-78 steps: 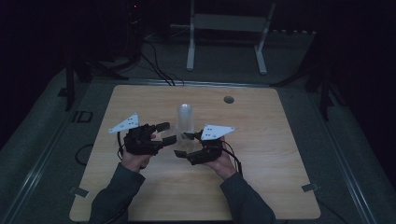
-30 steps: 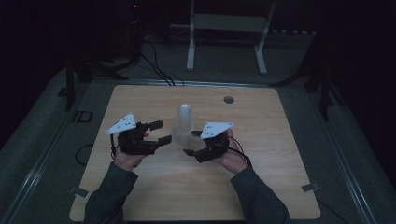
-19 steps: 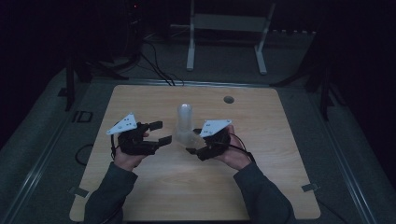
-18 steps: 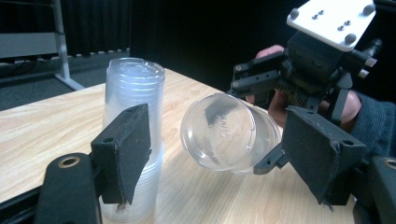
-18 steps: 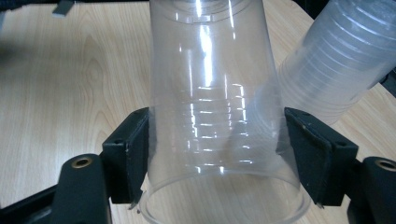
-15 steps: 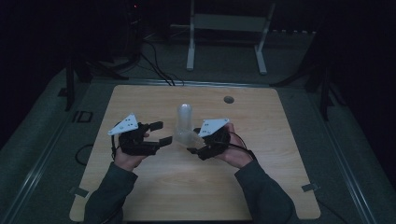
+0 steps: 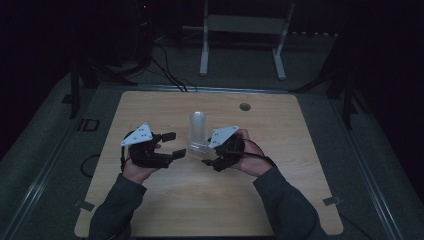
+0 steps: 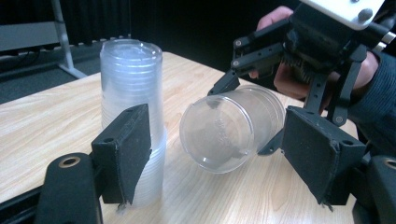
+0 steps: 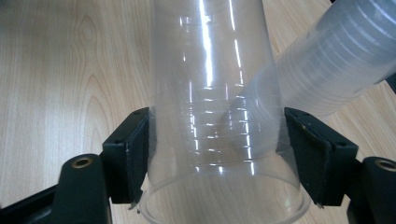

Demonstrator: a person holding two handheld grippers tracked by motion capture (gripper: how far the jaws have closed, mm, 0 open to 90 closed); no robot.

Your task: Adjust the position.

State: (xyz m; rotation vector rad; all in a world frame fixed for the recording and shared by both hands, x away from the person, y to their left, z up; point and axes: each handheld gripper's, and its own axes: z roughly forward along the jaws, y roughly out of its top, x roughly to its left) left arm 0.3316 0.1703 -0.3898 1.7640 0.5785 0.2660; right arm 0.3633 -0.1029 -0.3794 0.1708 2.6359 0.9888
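A tall stack of clear plastic cups (image 7: 198,125) stands upside down near the middle of the wooden table (image 7: 295,165). My right gripper (image 7: 208,153) is shut on a single clear cup (image 7: 199,149) lying on its side, base pointing left, right at the foot of the stack. In the right gripper view the pads (image 9: 132,154) press both sides of that cup (image 9: 219,116), with the stack (image 9: 327,70) behind it. My left gripper (image 7: 174,144) is open just left of the stack, nothing between its jaws. In the left gripper view, stack (image 8: 130,93) and held cup (image 8: 229,133) lie ahead.
A small round hole (image 7: 244,106) sits in the table's far right part. A white metal stand (image 7: 240,30) and cables (image 7: 167,75) lie on the floor behind the table. Bare tabletop lies to the right and in front of both hands.
The right gripper has carried the single cup slightly farther from the person, up against the stack's foot. The left gripper drew a little to the left early on, then stayed still.
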